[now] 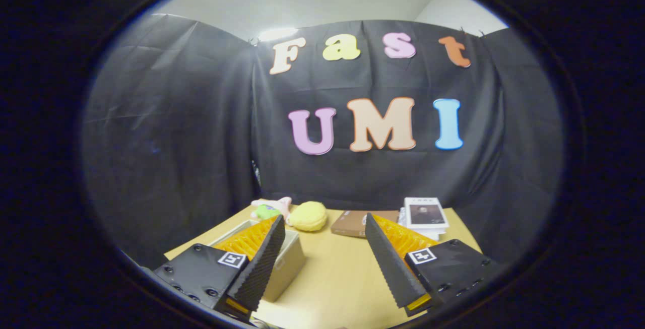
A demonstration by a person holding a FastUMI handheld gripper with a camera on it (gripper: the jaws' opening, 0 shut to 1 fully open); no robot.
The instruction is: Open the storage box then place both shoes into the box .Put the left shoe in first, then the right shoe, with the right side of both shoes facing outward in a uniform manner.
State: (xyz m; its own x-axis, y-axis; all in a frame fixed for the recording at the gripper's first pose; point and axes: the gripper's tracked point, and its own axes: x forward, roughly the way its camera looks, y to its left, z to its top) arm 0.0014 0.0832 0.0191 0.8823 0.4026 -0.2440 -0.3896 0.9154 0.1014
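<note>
On the pale wooden table (332,278), the storage box (284,263) sits low beside the left finger, which partly covers its near wall. The gripper (322,233) hangs above the tabletop with its fingers spread wide apart, gripping nothing, and bare table shows between them. Beyond the box, by the black cloth wall, lie a yellow plush toy (308,216) and a pink-and-green plush toy (271,209), while farther from the box to the right rest a brown book (350,223) and a stack of white books (426,214).

Gripper (322,220): fingers spread wide, nothing between them, above the table (332,273). Storage box (287,263) sits behind the left finger. Beyond the fingertips: plush toys (292,213), brown book (350,223), white book stack (426,214).
</note>
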